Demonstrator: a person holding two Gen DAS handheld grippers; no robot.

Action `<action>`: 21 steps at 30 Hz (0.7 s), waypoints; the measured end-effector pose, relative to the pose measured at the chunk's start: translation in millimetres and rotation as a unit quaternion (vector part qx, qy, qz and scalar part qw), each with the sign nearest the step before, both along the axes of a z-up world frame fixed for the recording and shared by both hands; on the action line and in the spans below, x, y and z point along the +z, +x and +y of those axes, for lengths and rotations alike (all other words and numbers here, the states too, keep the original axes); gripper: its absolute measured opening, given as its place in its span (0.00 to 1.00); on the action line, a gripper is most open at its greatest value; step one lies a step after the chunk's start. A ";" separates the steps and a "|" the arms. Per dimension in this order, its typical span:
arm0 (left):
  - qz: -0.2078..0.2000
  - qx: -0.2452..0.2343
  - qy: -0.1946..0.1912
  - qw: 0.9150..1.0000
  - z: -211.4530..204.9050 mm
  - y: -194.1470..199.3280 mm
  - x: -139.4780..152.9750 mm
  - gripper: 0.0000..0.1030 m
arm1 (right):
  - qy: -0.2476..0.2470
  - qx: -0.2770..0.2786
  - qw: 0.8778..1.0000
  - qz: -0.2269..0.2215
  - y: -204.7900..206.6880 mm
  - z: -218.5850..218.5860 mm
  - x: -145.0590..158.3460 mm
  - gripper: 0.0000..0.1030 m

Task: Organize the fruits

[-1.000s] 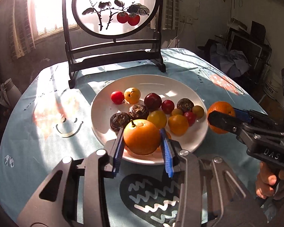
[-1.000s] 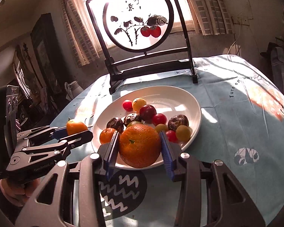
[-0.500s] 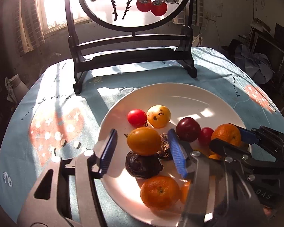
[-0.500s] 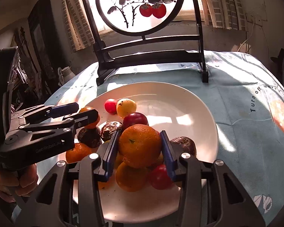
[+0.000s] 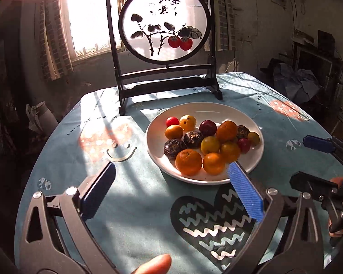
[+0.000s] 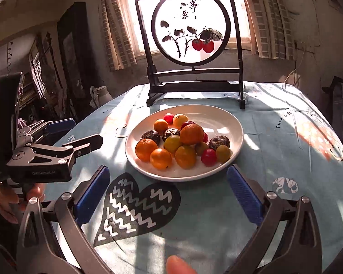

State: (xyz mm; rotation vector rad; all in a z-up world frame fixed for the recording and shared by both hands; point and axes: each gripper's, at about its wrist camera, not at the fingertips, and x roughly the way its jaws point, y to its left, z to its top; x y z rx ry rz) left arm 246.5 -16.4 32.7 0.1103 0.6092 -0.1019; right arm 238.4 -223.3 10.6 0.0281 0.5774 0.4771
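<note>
A white plate [image 5: 258, 157] [image 6: 231, 123] on the blue tablecloth holds several fruits: oranges, yellow and red small fruits and dark wrinkled ones. A big orange [image 6: 191, 134] sits on top of the pile, also seen in the left wrist view [image 5: 226, 131]. A small orange [image 5: 173, 131] lies at the plate's left. My left gripper [image 5: 171, 180] is open and empty, in front of the plate; it shows at the left of the right wrist view [image 6: 80, 132]. My right gripper [image 6: 169, 180] is open and empty before the plate; it shows at right in the left wrist view [image 5: 313, 162].
A dark wooden stand with a round painted screen [image 5: 164, 20] [image 6: 191, 24] stands behind the plate. A black heart print [image 6: 137, 203] marks the cloth near me. A white jug [image 6: 100, 94] stands beyond the table's left edge. Clutter lies at the far right [image 5: 304, 84].
Both grippers have let go of their oranges onto the plate, opened wide and drawn back toward me, away from the plate.
</note>
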 end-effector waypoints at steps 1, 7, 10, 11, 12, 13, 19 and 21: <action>0.001 0.004 0.002 1.000 0.8 -11.0 -3.3 0.98 | -0.004 0.000 1.000 -0.001 -10.3 -2.9 -3.5 0.99; -0.002 0.017 0.018 1.000 -0.5 -57.8 -31.1 0.98 | -0.031 -0.020 0.999 0.011 -47.7 -17.4 -26.6 0.99; 0.007 0.012 0.016 1.000 -1.8 -65.9 -39.9 0.98 | -0.028 -0.020 0.999 0.015 -56.6 -20.1 -31.2 0.99; 0.007 0.011 0.014 1.000 -0.9 -68.1 -40.9 0.98 | -0.028 -0.019 0.999 0.016 -58.0 -19.1 -31.9 0.99; 0.006 0.007 0.010 1.000 -0.1 -70.4 -40.6 0.98 | -0.030 -0.016 0.999 0.016 -59.4 -17.5 -32.8 0.99; 0.005 0.005 0.008 1.000 -0.5 -72.2 -40.6 0.98 | -0.035 -0.014 0.999 0.014 -61.3 -15.4 -33.9 0.99; 0.009 -0.008 0.024 1.000 -9.7 -74.3 -45.5 0.98 | -0.071 0.000 0.997 -0.002 -68.0 -1.2 -35.8 0.99; 0.009 -0.009 0.029 0.999 -11.6 -74.4 -46.4 0.98 | -0.072 0.001 0.997 -0.004 -68.6 -0.8 -35.7 0.99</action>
